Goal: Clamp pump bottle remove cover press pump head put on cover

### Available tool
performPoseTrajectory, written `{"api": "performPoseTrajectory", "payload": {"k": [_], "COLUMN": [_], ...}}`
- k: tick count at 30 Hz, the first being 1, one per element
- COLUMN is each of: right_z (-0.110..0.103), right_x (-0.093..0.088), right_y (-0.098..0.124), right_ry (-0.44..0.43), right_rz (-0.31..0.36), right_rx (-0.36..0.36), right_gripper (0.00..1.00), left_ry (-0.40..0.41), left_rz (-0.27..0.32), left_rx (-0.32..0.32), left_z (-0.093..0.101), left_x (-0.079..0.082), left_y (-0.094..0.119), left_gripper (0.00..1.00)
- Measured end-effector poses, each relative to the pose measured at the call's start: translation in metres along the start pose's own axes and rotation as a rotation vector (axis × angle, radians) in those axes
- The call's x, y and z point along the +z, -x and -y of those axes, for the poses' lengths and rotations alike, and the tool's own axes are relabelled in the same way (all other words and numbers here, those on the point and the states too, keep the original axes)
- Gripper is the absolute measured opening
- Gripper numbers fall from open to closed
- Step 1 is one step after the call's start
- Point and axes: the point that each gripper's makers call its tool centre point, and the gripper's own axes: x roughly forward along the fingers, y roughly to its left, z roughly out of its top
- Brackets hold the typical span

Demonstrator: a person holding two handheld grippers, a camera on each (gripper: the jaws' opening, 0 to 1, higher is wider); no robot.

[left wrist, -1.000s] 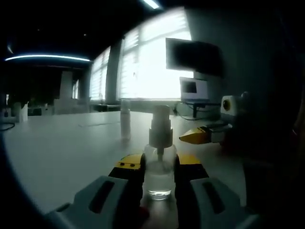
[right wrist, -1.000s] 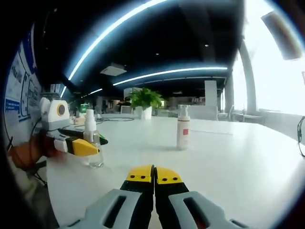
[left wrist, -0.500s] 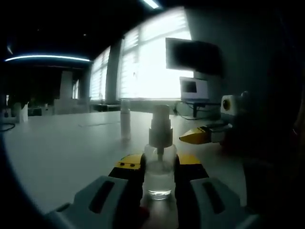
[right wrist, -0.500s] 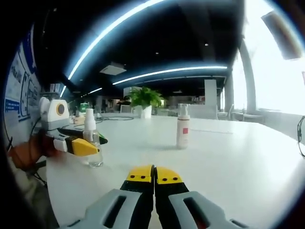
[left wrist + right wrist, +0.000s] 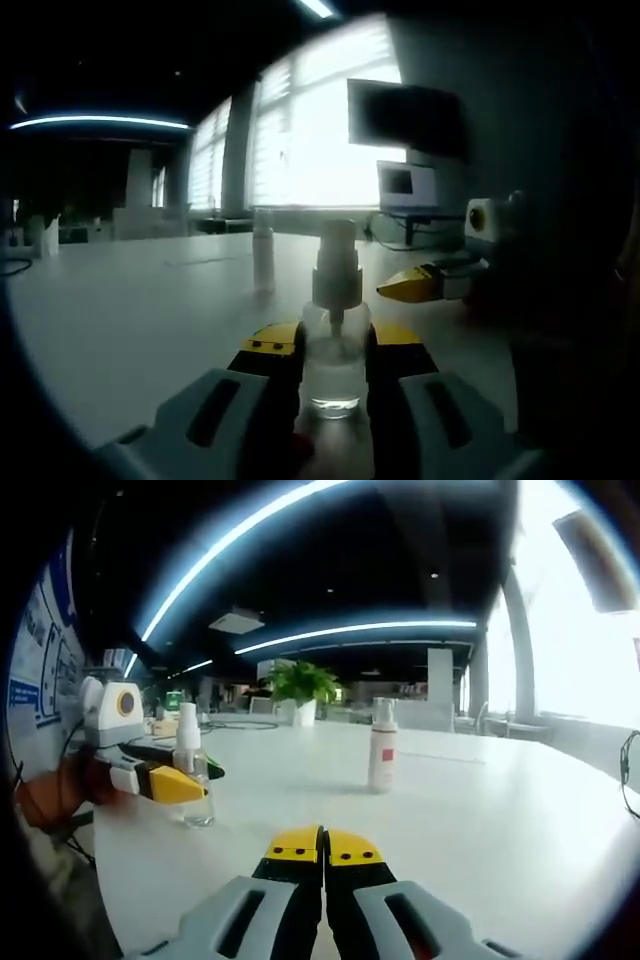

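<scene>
Plastic of the small clear pump bottle [image 5: 335,365] is looking light and slippery, so the left hand-held gripper [image 5: 335,350] is clenching its lower body on the tabletop [image 5: 150,320], leaving the cover [image 5: 336,262] free for the closed, empty right hand-held gripper [image 5: 323,845].

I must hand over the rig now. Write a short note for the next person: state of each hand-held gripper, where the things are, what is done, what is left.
Left hand-held gripper: shut on the clear pump bottle, which stands upright on the white table.
Right hand-held gripper: shut, empty, low over the table beside the bottle.
A second bottle stands further off on the table, untouched.
Done: clamping. The cover looks still on, though the view is dim.
Left: remove cover, press pump head, put cover back.
</scene>
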Motion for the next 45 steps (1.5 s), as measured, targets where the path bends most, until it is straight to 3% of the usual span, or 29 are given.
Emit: {"api": "performPoseTrajectory", "payload": {"k": [8,15,19,28,45], "right_z": [-0.005,-0.002,-0.004,-0.002,-0.011], "right_x": [0.005,0.012,0.018,0.05,0.081], "right_y": [0.002,0.002,0.003,0.007,0.017], "right_ry": [-0.002,0.0,0.038,0.105,0.182], "right_rz": [0.017,0.026,0.02,0.027,-0.022], "right_rx": [0.012,-0.021,-0.024,-0.019,0.018], "right_gripper": [0.0,0.0,0.0,0.0,0.0], "left_ry": [0.0,0.001,0.001,-0.002,0.003], "left_rz": [-0.002,-0.004,-0.007,-0.008,-0.01], "left_rx": [0.0,-0.003,-0.002,-0.002,-0.001], "left_z": [0.001,0.002,0.002,0.002,0.002], "left_x": [0.0,-0.001,-0.001,-0.001,-0.002], "left_y": [0.0,0.0,0.0,0.001,0.0], "left_gripper": [0.16,0.16,0.16,0.16,0.16]}}
